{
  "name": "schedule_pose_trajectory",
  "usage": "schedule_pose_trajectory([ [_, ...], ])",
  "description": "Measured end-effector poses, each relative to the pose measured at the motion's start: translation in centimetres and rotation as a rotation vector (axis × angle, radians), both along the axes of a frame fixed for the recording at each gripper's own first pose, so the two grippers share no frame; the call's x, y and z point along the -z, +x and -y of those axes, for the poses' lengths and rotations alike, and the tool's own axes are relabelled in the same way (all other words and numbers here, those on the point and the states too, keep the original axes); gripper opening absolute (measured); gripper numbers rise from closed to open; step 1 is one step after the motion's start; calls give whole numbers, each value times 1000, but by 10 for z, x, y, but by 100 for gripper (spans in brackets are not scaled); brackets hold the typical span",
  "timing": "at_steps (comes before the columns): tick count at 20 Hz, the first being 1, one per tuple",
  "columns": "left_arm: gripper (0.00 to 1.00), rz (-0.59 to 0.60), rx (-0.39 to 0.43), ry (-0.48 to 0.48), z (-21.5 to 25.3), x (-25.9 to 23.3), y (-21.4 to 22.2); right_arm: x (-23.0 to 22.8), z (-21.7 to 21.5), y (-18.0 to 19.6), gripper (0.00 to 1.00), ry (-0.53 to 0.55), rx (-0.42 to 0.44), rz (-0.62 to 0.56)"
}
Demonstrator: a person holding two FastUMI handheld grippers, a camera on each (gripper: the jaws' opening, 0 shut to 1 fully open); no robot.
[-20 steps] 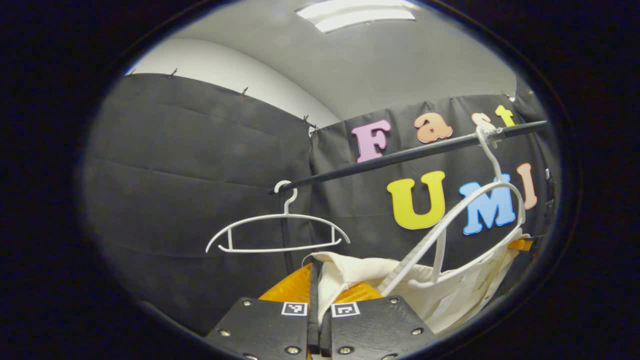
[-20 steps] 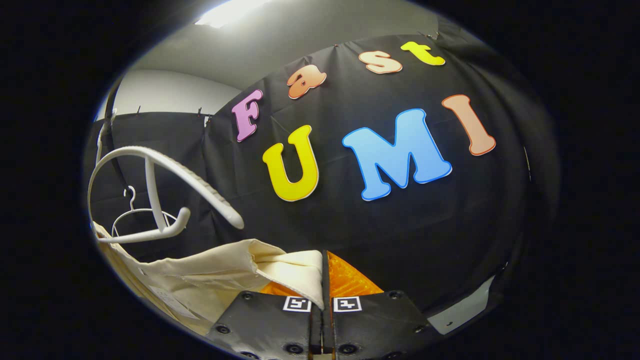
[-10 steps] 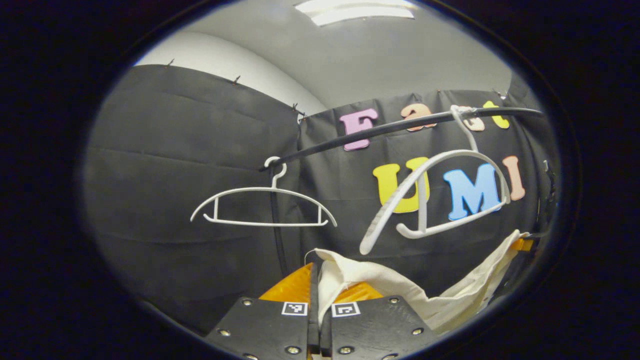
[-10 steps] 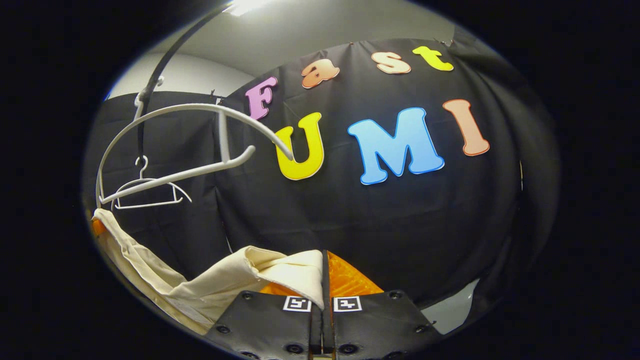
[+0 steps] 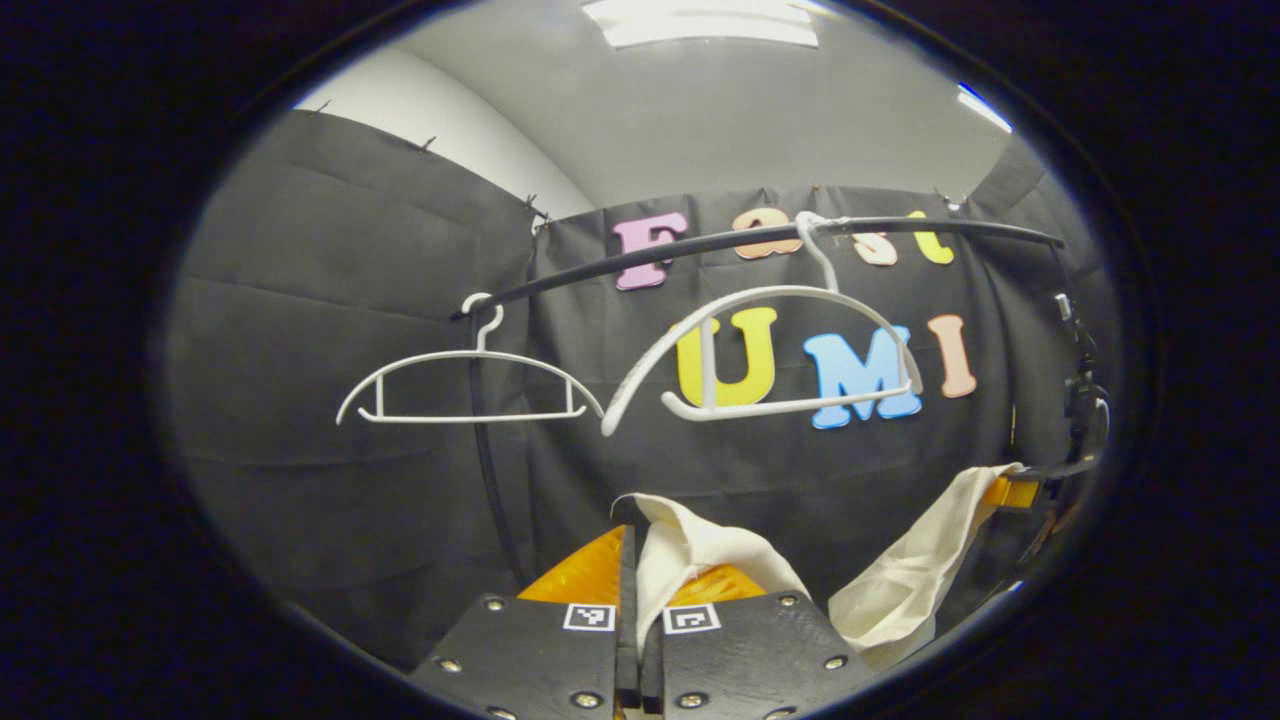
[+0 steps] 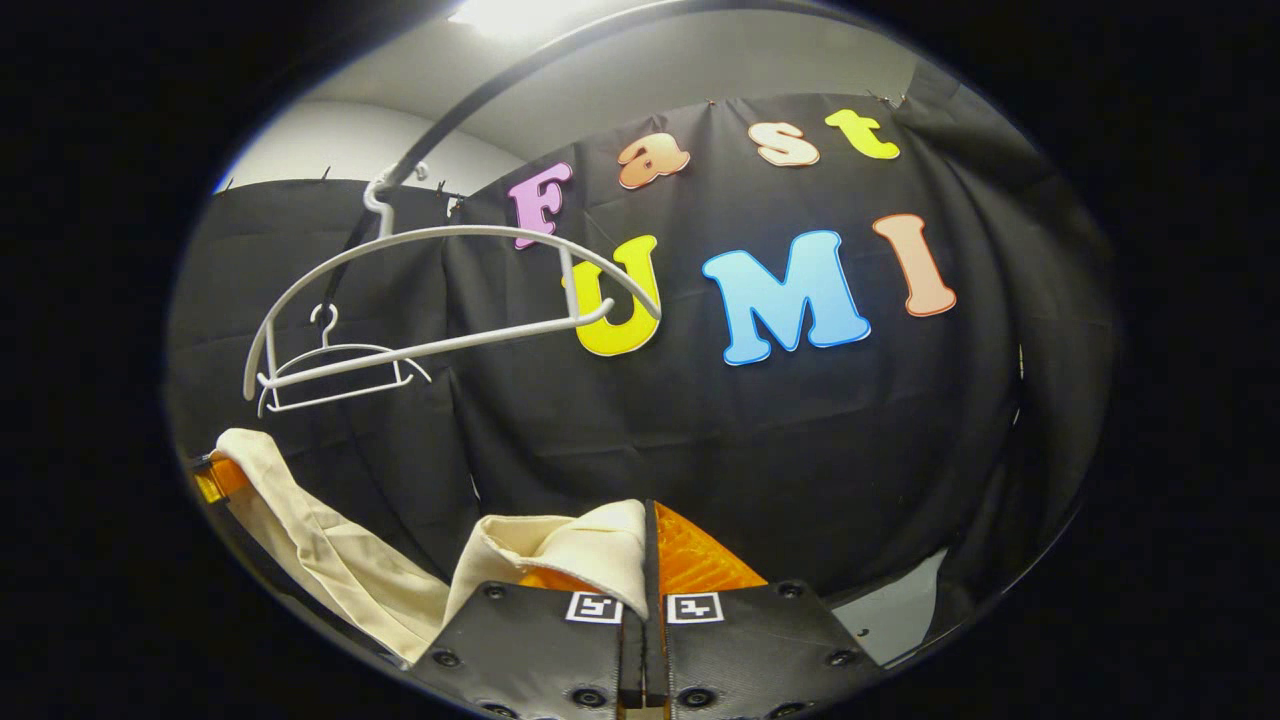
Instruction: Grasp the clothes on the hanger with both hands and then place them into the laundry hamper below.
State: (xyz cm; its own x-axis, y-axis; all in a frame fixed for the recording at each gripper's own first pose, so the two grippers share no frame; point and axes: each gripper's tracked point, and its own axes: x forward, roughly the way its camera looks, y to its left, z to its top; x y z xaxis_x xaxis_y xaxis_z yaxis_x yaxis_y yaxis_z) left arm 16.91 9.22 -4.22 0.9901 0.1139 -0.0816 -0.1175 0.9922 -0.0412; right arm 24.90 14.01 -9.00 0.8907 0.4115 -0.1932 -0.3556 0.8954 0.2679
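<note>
Garment off the hanger, held between both grippers.

Left gripper [image 5: 634,560] is clamped on one end of the cream garment [image 5: 700,550]; right gripper [image 6: 650,560] is clamped on the other end [image 6: 570,550]. One second earlier the cloth lay against the near hanger [image 5: 770,350]; now it sags well below it, and that hanger hangs bare on the rail [image 5: 700,245] beside the far hanger [image 5: 465,385].
</note>
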Motion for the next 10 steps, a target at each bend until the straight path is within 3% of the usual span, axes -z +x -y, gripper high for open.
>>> schedule_pose_trajectory([
  [1,2,5,22,-13,7,-1,-5,-2,-1,-10,2,-2,-1,2],
  [2,2,9,46,-25,15,-2,-9,-5,-4,-20,5,-3,-6,5],
  [8,2,31,177,-77,69,-5,-22,-19,-29,-79,2,-13,-65,16],
  [10,2,30,218,-80,86,-2,-31,-21,-38,-96,5,-18,-91,18],
])
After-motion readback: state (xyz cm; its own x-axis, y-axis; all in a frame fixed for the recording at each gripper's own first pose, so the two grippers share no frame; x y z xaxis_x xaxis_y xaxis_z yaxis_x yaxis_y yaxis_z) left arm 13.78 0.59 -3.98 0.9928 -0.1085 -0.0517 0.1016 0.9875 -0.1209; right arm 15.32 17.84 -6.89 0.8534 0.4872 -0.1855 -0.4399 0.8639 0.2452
